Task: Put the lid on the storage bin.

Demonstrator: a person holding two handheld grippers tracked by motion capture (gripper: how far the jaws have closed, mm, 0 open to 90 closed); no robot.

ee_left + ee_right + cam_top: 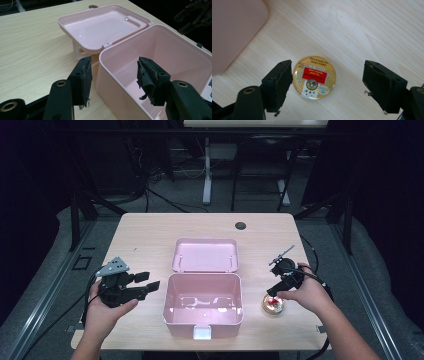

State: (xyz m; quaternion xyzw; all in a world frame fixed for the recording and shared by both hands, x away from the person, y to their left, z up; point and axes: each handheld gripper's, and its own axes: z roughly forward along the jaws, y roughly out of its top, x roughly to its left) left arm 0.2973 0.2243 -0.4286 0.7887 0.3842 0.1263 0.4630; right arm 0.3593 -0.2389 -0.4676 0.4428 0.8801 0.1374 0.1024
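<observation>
A pink plastic box (203, 305) stands open at the table's middle, its lid (205, 255) laid back behind it. A small round gold tin with a red label (314, 77) lies flat on the table to the right of the box (234, 30); the high view shows the tin (273, 304) under my right hand. My right gripper (327, 85) hangs over it, open, with the tin between the jaws nearer the left pad, which is close beside it. My left gripper (146, 281) is open left of the box. In the left gripper view its jaws (113, 81) straddle the box's near wall (117, 82) without touching.
The wooden table (145, 235) has a dark cable hole (240, 225) near its far edge. A white latch (202, 333) sits on the box's front. Cables trail from both grippers off the table's sides. Beyond the table stand desk legs and dark frames.
</observation>
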